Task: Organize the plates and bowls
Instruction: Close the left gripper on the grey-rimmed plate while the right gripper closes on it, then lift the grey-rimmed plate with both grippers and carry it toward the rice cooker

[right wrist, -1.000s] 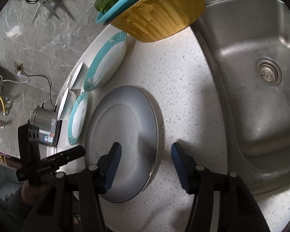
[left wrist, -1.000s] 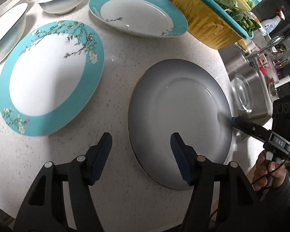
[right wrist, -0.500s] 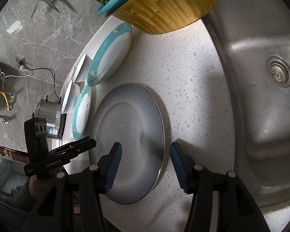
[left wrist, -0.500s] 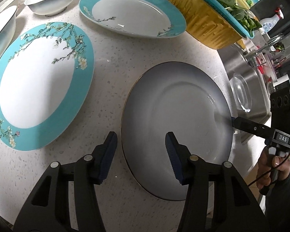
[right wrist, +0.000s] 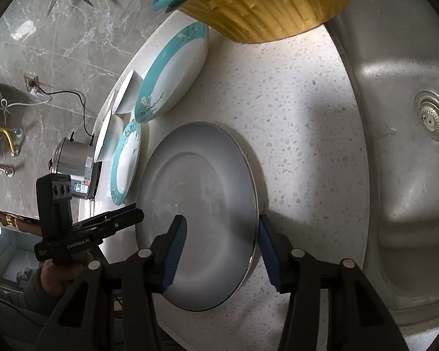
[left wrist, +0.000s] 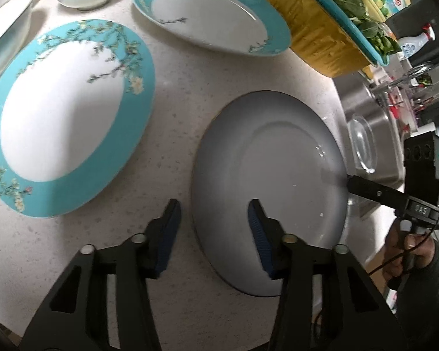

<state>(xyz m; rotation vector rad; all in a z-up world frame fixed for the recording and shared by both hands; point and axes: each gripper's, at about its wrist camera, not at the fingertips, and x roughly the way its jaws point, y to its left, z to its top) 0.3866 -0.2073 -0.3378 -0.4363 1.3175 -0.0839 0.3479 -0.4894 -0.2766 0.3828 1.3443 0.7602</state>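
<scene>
Speckled white countertop [left wrist: 172, 134] fills the left wrist view. The left gripper [left wrist: 213, 228] is closing its jaws, the grey plate's [left wrist: 272, 175] near rim between them, pads not yet pressing; two teal-rimmed plates [left wrist: 67, 117] lie beyond the left jaw. The grey plate lies flat, face up, round, so without a long axis.

From the right wrist view, the right gripper [right wrist: 222, 245] is also closing, astride the opposite rim, not yet clamped. I judge that unequal grips could tilt the plate, or a thin rim could slip out.
</scene>
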